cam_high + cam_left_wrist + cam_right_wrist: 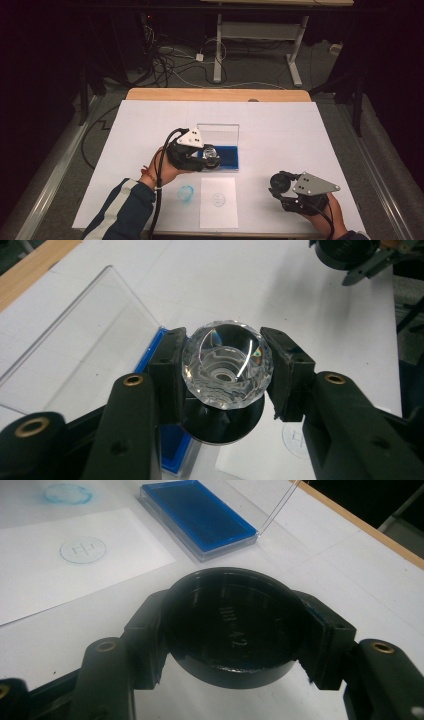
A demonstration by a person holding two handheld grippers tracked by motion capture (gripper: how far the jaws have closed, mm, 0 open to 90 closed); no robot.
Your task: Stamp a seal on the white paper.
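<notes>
— Over the ink pad (222,155), what has the left gripper (204,156) got?

— A stamp (227,371) with a faceted clear knob. Both jaws are clamped on the knob from either side, and the stamp's black round base hangs below it, above the pad's near edge.

— And the pad itself?

— A blue tray with its clear lid (218,131) standing open behind it, seen in the high view near the middle of the white sheet covering the table (215,94).

— Where's the right gripper (284,189)?

— Well apart, at the near right of the table. Its jaws are closed on a black round cap (234,625), held by its rim on both sides. Faint raised marks show on the cap's inner face, too dim to read fully.

— Anything on the paper?

— A white slip (219,202) lies just in front of the pad, with a pale round print (219,199) on it. Beside the slip, to its left, a blue ring smudge (186,194) sits on the big sheet.

— Is the stamp touching the pad?

— I can't tell; the base hides the gap.
</notes>
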